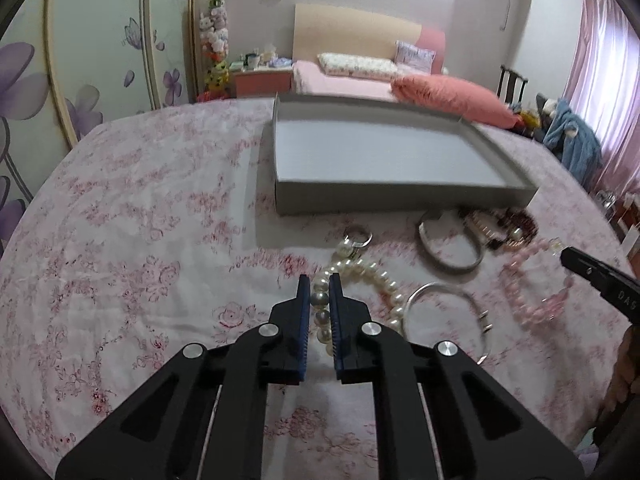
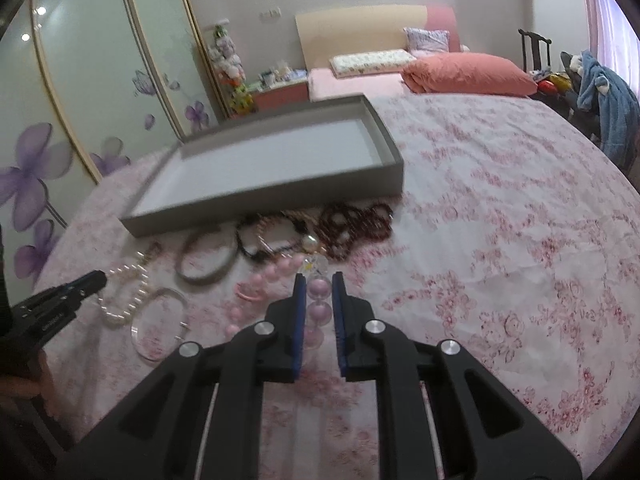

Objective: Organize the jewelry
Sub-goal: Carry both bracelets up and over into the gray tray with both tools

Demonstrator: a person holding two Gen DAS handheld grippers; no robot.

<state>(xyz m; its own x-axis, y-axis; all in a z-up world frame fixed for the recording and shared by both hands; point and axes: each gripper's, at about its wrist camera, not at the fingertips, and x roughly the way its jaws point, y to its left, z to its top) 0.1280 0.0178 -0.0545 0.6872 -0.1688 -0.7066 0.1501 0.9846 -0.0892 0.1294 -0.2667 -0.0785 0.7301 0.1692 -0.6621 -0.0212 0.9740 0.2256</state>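
A grey shallow tray [image 1: 400, 194] [image 2: 256, 200] lies empty on the floral cloth. In front of it lie a white pearl bracelet [image 1: 372, 276] [image 2: 132, 304], two silver bangles [image 1: 448, 264] [image 1: 444, 292], a pink bead bracelet [image 1: 536, 280] [image 2: 276, 272] and a dark red bead string [image 2: 352, 224]. My left gripper [image 1: 319, 282] is shut on the pearl bracelet, pearls between its blue pads. My right gripper [image 2: 319, 280] is shut on the pink bead bracelet, which still rests on the cloth. Each gripper shows in the other's view [image 1: 600, 280] [image 2: 60, 300].
The cloth-covered table [image 1: 140, 240] stretches wide to the left of the tray and to the right [image 2: 520, 220]. A small ring [image 1: 357, 236] lies near the tray's front wall. A bed with pillows [image 1: 440, 92] and wardrobe doors [image 1: 100, 40] stand behind.
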